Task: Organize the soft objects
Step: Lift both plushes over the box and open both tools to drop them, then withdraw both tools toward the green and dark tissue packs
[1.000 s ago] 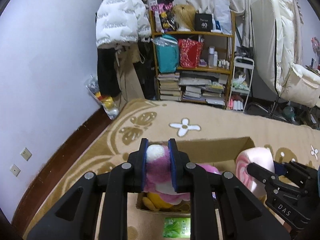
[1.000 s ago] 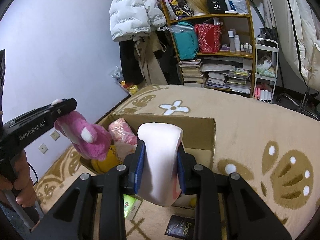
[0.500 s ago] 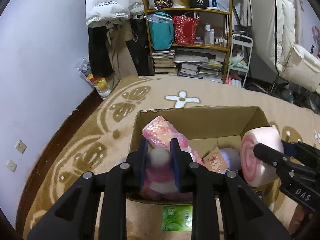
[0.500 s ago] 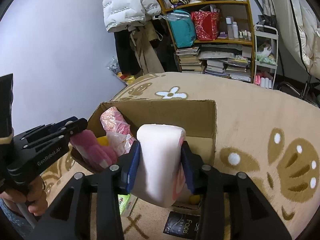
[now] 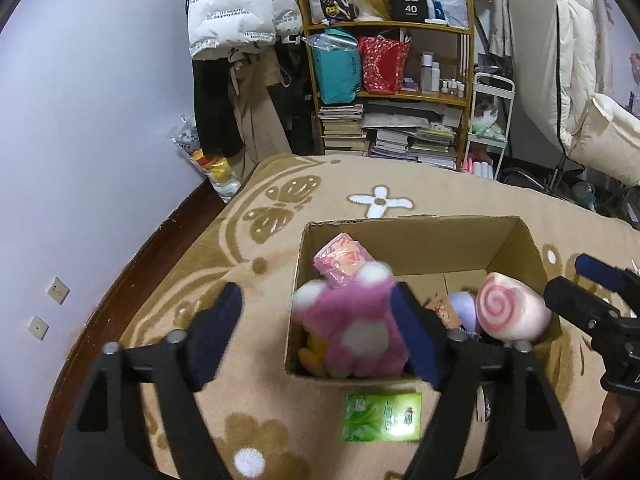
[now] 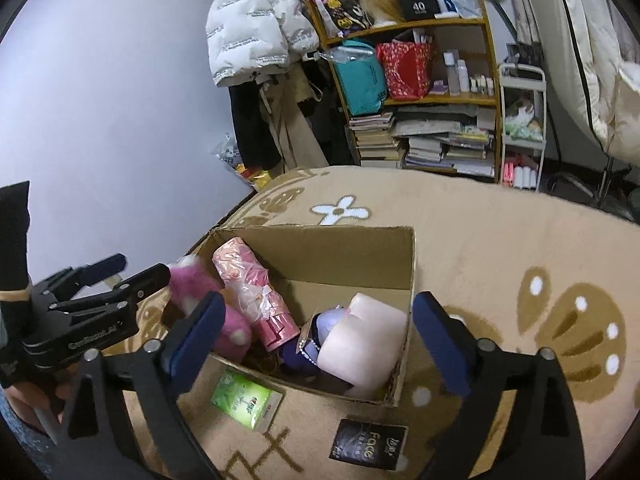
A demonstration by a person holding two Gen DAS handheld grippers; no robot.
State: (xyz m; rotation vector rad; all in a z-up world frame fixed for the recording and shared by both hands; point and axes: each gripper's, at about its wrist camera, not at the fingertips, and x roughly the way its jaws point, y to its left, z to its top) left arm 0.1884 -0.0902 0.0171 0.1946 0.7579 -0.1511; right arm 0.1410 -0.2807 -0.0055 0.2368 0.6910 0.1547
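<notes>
An open cardboard box (image 5: 416, 240) (image 6: 316, 248) stands on the beige carpet. A pink plush toy (image 5: 352, 328) (image 6: 200, 292) lies at its left front, blurred, between the spread jaws of my left gripper (image 5: 316, 332), which is open. A pink swirl roll cushion (image 5: 508, 312) (image 6: 364, 336) lies at the box's right front. My right gripper (image 6: 316, 336) is open above it, apart from it. A pink wrapped bundle (image 5: 344, 258) (image 6: 256, 292) and a lilac toy (image 6: 332, 320) also lie in the box.
A green packet (image 5: 382, 416) (image 6: 244, 398) and a black "Face" packet (image 6: 366, 448) lie on the carpet in front of the box. A cluttered bookshelf (image 5: 392, 92), hanging jackets (image 5: 236, 12) and a white cart (image 6: 522, 128) stand at the back. The wall is at left.
Both grippers have opened. The pink plush and the swirl cushion have dropped out of the jaws into the box. Both grippers have tilted down over the box.
</notes>
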